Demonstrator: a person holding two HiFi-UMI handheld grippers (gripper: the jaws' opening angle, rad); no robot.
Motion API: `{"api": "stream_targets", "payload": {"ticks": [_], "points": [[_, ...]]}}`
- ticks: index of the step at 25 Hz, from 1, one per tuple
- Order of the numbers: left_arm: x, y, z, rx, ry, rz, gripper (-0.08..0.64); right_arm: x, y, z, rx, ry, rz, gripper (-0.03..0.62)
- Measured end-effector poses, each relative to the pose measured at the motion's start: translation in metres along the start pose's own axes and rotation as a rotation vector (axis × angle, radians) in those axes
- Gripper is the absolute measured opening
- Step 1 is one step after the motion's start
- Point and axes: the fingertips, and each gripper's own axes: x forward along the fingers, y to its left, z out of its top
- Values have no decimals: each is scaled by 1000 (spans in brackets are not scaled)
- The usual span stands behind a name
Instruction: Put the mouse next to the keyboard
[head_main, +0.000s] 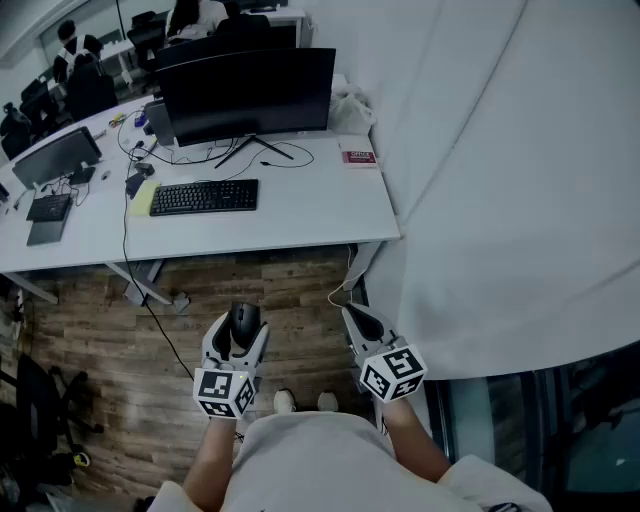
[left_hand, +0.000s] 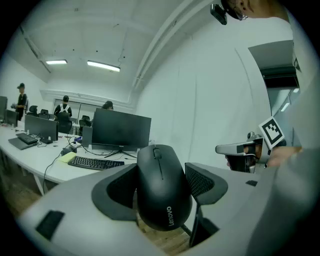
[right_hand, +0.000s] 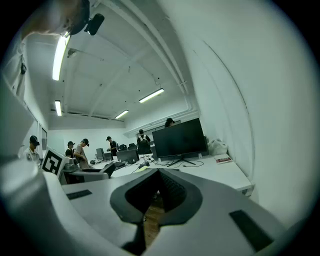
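Note:
A black mouse (head_main: 244, 322) sits between the pads of my left gripper (head_main: 238, 338), which is shut on it, held over the wooden floor in front of the desk. In the left gripper view the mouse (left_hand: 162, 187) fills the gap between both dark pads. The black keyboard (head_main: 204, 196) lies on the white desk (head_main: 310, 215), ahead and a little left, below the monitor (head_main: 247, 95). It also shows far off in the left gripper view as the keyboard (left_hand: 95, 163). My right gripper (head_main: 357, 320) hangs to the right of the left one, shut, with nothing held.
Cables and a yellow pad (head_main: 143, 198) lie left of the keyboard. A red-and-white box (head_main: 358, 156) sits at the desk's right end. A white curtain wall (head_main: 500, 170) runs along the right. Another desk with a monitor (head_main: 55, 158) and people stands further left.

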Motion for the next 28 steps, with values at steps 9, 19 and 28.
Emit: {"api": "stream_targets", "payload": {"ticks": [9,19,28], "points": [[2,-8,3,4,-4,-8,307,-2,2,7,5,-33,-8,17],[-1,5,4,13,-12,-40,307,2,12,12,14,-72,-28,18],[-11,24,2,22,-16,-68,307,8,30,5,65,-88,-49,18]]}}
